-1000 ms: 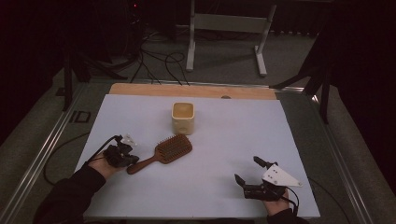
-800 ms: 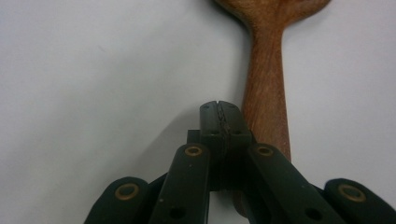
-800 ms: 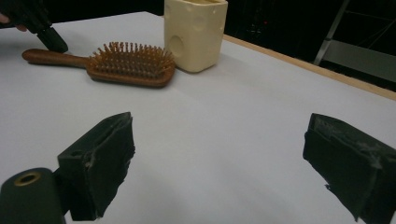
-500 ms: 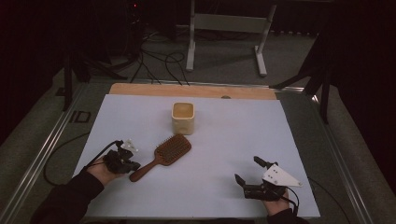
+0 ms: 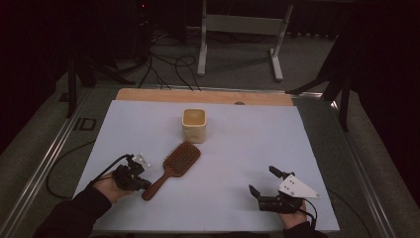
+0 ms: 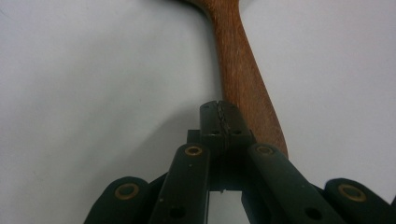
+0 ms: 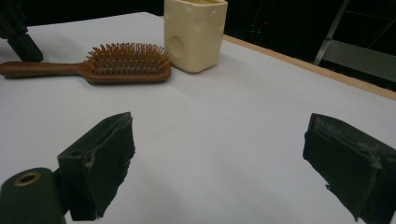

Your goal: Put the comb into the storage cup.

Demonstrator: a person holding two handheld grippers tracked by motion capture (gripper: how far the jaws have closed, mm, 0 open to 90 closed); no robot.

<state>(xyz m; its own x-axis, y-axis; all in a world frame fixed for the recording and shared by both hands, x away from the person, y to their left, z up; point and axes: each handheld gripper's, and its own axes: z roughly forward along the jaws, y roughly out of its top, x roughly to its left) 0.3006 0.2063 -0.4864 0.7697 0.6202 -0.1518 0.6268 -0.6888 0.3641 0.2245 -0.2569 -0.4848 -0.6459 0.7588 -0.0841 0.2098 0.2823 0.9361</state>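
Note:
A wooden paddle hairbrush (image 5: 174, 165) lies bristles up on the white table top (image 5: 247, 148), its handle pointing to the near left. My left gripper (image 5: 141, 183) sits at the end of that handle. In the left gripper view its jaws (image 6: 223, 116) are shut together with nothing between them, and the brush handle (image 6: 245, 79) runs just past their right side. A cream square cup (image 5: 193, 125) stands upright behind the brush head. My right gripper (image 5: 262, 181) rests open at the near right; its view shows the brush (image 7: 126, 65) and the cup (image 7: 195, 32) far ahead of the open jaws (image 7: 224, 154).
A wooden strip (image 5: 203, 96) edges the far side of the table. Metal rails (image 5: 54, 148) run along both sides. Beyond it are cables (image 5: 168, 64) and a stand's legs (image 5: 237, 29) on the floor.
My left gripper has drawn back toward the near edge, and the brush handle has swung nearer with it. The right gripper has stayed put.

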